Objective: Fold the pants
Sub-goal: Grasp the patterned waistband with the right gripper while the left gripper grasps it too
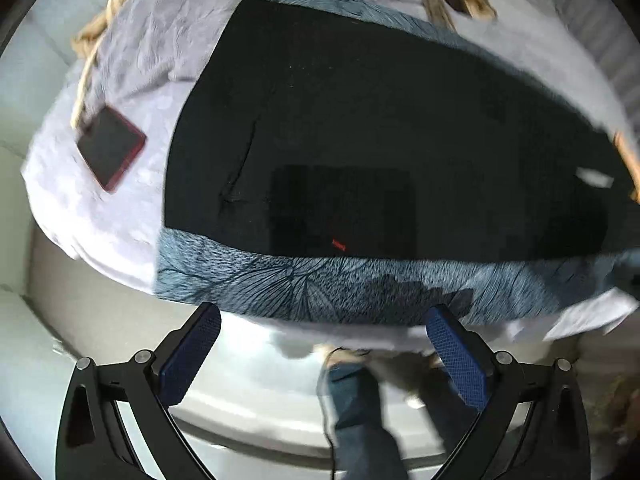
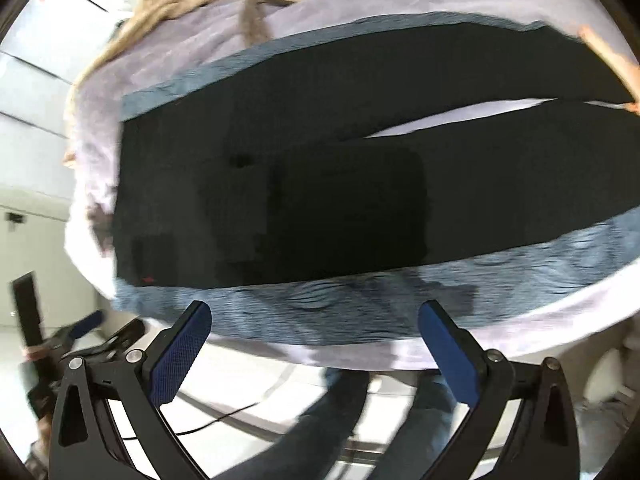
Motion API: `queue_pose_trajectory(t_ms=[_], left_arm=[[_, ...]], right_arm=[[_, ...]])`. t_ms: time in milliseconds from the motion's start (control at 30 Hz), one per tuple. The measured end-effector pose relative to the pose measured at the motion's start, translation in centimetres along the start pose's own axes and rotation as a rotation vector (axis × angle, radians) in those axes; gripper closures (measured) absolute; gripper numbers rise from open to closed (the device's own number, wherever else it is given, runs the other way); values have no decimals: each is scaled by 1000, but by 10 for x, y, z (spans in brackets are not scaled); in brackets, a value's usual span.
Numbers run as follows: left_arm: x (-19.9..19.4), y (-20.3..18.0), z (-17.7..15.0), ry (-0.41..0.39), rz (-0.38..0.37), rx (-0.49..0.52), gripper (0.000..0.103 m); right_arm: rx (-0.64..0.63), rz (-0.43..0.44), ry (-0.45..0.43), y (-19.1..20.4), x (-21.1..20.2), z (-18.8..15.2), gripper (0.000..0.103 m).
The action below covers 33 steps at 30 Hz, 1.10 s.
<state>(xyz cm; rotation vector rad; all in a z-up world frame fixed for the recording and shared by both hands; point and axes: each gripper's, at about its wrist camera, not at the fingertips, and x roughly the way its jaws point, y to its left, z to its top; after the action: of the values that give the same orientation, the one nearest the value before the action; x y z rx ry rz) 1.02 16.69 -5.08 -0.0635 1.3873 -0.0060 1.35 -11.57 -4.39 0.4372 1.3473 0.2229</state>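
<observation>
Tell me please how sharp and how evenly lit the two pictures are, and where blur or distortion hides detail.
Left wrist view: fisheye bends the bed edge; motion blur smears the blue patterned cloth and the phone; the black pants are almost featureless dark. Right wrist view: blur is stronger; the pants show blocky dark patches; only the right hand-held gripper looks sharp.

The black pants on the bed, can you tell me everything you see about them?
The black pants are dark, soft-looking cloth, spread flat and not yet folded. They lie on a blue patterned cloth over a pale lilac sheet. The two legs split apart at one end, showing sheet between them. A tiny red mark sits near one edge. Neither claw touches them.
</observation>
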Motion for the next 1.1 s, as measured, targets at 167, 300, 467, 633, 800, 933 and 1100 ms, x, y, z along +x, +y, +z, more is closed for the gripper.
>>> queue_pose_trajectory(t_ms=[167,300,467,633,800,933,1100], left_arm=[[15,26,-2,4,-178,-106,23],[19,39,-9,3,-296,-184,23],[17,45,-17,-5,-351,-210,23],[22,53,-22,5,-397,-253,23],[24,52,-23,9,-438,-281,23],[28,49,-25,14,-496,-327,23],[29,60,-16,-35,-588,-450,23]], right_arm=[[8,217,85,6,35,-19,3],[55,290,184,-2,69,-37,47],[132,376,158,-21,82,-47,48],[220,491,47,-29,69,-36,48],[328,541,78,-30,87,-33,60],[382,660,17,-30,65,-22,94],[314,694,-12,-8,39,-8,95]])
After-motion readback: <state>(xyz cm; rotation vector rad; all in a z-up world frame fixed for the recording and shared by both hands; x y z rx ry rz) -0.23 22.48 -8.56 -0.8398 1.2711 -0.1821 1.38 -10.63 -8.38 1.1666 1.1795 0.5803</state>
